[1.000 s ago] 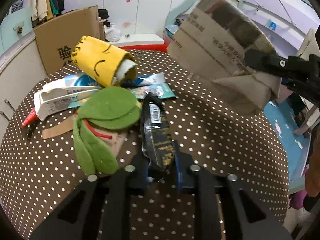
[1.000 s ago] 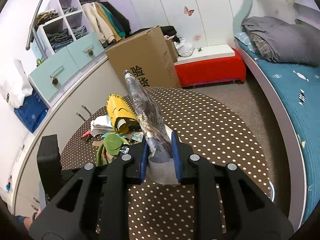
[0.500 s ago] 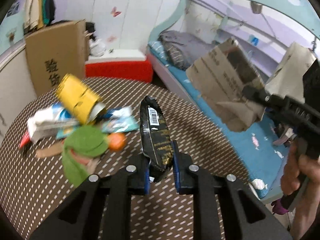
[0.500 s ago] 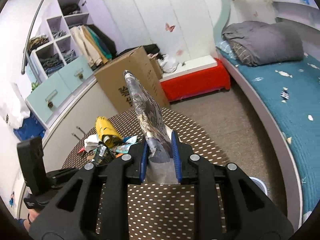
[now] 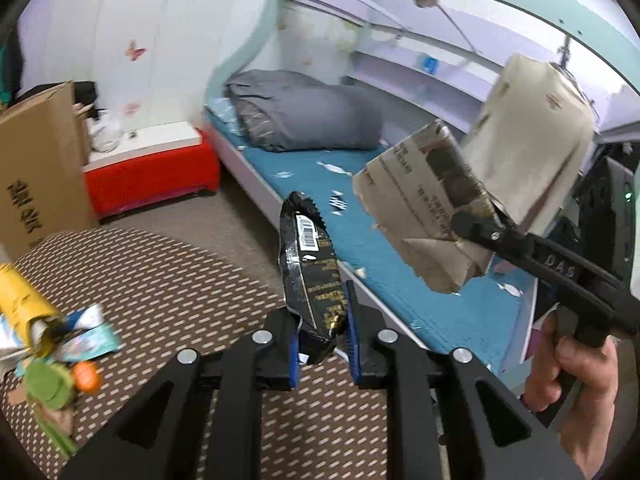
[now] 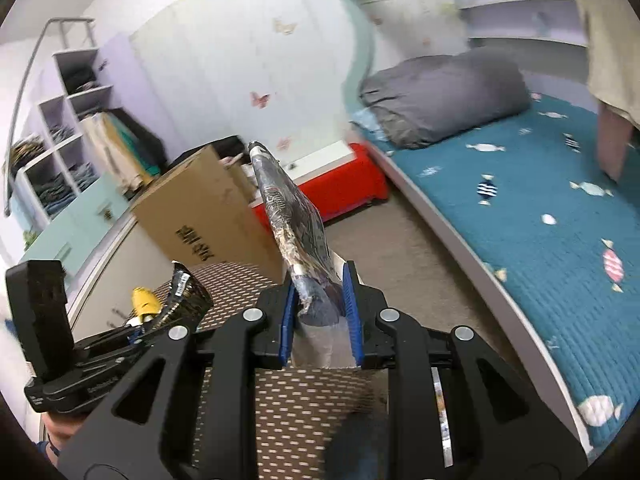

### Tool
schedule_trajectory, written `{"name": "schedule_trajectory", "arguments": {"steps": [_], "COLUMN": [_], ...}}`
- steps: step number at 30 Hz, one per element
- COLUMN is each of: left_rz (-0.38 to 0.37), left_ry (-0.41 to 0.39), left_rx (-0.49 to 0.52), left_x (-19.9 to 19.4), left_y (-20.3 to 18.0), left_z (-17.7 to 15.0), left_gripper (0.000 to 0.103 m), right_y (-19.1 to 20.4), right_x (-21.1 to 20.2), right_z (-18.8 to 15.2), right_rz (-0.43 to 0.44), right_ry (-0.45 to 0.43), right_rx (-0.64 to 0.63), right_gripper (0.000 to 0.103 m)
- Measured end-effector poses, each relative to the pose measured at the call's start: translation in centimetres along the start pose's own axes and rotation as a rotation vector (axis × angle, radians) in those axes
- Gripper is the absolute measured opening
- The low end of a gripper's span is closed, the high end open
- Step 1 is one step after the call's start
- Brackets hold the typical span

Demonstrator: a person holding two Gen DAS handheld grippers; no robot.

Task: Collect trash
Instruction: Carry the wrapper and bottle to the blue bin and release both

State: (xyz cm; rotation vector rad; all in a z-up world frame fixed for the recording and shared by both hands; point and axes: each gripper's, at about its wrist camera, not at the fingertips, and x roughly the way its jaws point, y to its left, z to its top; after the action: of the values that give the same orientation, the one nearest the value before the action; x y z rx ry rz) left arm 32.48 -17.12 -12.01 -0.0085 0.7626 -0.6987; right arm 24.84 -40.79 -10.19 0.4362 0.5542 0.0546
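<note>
The left gripper (image 5: pixel 322 344) is closed on the lower end of a black wrapper (image 5: pixel 310 268), held above the near edge of the dotted surface (image 5: pixel 180 280). The right gripper (image 6: pixel 320 320) clamps a brown paper bag (image 5: pixel 432 216) at its folded bottom. Both seem light and crumply; the glossy wrapper may slip, so holding low near its seam looks safest.

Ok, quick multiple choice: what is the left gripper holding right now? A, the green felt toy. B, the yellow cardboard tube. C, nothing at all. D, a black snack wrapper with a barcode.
D: the left gripper has its jaws shut on the black snack wrapper, whose white barcode label shows near its top, lifted above the dotted table.
</note>
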Motion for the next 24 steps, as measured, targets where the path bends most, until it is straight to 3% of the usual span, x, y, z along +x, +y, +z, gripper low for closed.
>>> {"name": "schedule_trajectory", "arguments": {"steps": [11,21,22,23,24], "left_rz": [-0.073,-0.063,-0.050,-0.034,-0.010], "left_ry": [0.166,0.377,0.397,0.401,0.387], "left_rx": [0.081,0.161,0.175,0.186,0.197], "left_x": [8.8,16.6,17.2,17.6,17.7], "left_y": [-6.7,-8.8,-8.6,-8.5,-8.5], "left_z": [0.2,-2.3,-2.4,-2.6,-2.8], "left_gripper": [0.017,0.021,0.026,0.050,0.081], "right_y": [-9.2,-14.1,-14.6,-15.3,-15.8], "right_x": [1.9,6.6,7.0,7.5,8.0], "right_z": [-2.6,-6.3,-6.7,-7.0,-7.4], "right_rz": [-0.135,-0.151,-0.148,-0.139,-0.127], "right_ry": [0.077,0.204,0.210,0.220,0.230], "right_rx": [0.181,0.309,0.328,0.348,0.367], "right_gripper": [0.022,0.026,0.027,0.036,0.060]}}
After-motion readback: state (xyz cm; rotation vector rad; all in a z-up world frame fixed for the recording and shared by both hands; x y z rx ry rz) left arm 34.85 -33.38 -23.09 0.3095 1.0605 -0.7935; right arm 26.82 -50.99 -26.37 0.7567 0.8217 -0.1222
